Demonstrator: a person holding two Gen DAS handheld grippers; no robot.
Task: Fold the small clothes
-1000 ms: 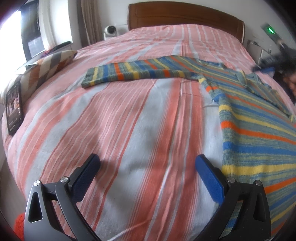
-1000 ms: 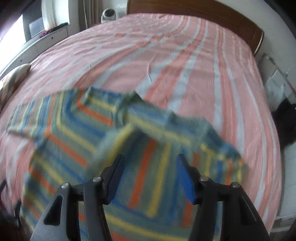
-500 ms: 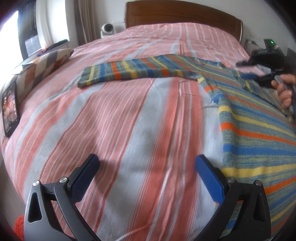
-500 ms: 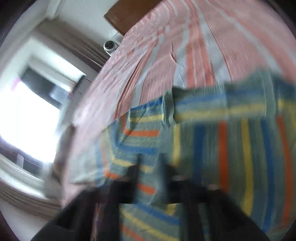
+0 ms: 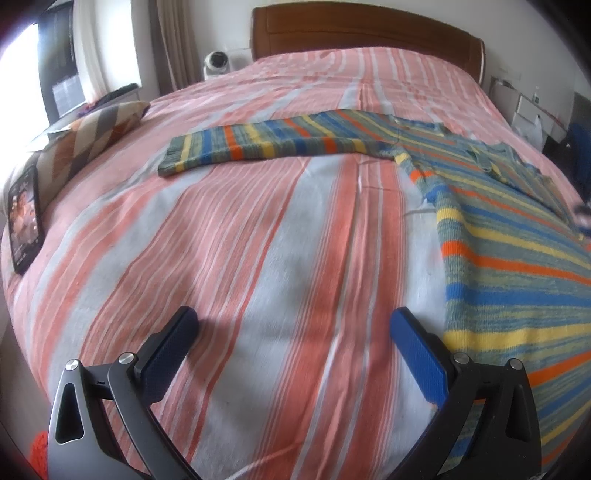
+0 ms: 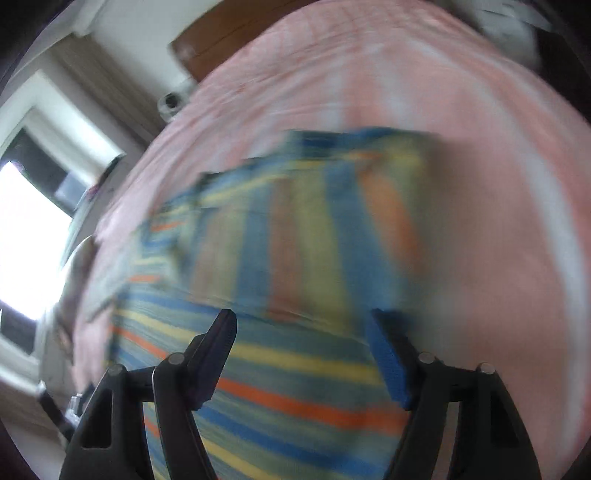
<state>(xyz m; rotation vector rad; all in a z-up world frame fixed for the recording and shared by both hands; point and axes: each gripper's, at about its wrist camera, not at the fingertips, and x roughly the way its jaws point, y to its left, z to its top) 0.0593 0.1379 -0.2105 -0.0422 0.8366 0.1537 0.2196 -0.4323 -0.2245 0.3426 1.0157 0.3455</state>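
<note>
Two grippers: both sets of jaws stand apart, and nothing is clamped in either.
Phone (image 5: 25, 218): far left edge of the bed, lying flat with its screen lit, just beside the pillow.
Pillow (image 5: 92, 136): left side of the bed, patterned in brown, grey and white diamonds, near the window.
Small white camera (image 5: 217, 63): beyond the bed, left of the headboard.
Bed (image 5: 258, 240): covered by a sheet in pink, orange and pale grey stripes; a dark wooden headboard (image 5: 365, 33) stands at the far end.
Left gripper (image 5: 293, 326): low over bare sheet at the near edge, jaws wide open, empty; the blue pad of its right finger sits just beside the sweater's hem edge, whether touching cannot be told.
Striped sweater (image 5: 517, 266): right half of the bed in the left wrist view, spread flat, banded in blue, yellow, orange and grey-green.
Left-hand sleeve (image 5: 266, 144): stretched straight out across the sheet toward the pillow, its cuff well apart from the phone.
Right gripper (image 6: 304, 325): above the sweater body, jaws just widened and open, no cloth between them.
Sweater in the right wrist view (image 6: 295, 258): heavily blurred; one part appears laid over the body, its stripes running crosswise to those beneath.
</note>
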